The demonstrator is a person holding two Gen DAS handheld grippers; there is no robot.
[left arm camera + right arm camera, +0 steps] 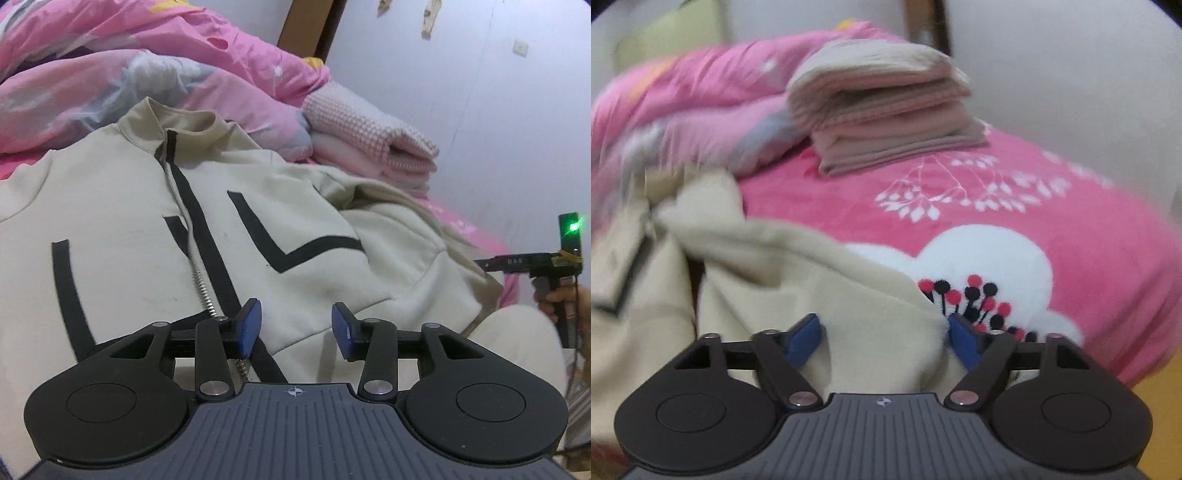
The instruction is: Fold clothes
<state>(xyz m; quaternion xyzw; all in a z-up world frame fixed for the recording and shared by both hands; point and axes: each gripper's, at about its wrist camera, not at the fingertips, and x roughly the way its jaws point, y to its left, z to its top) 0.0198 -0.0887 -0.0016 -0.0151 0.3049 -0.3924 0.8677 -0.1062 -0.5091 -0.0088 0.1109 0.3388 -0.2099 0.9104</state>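
Working over a bed, I see a pink bedspread printed with white sprigs and a white cloud shape, and a pale wall behind. The cream jacket lies front up, zipped, collar toward twelve o'clock, below a rumpled pink quilt. My left gripper hovers above its hem, pads apart, holding nothing. Only that view shows my right hand at three o'clock. The right wrist view, blurred, shows folded towels at twelve o'clock and my right gripper astride a jacket fold, jaws parted; I cannot tell whether the pads press it.
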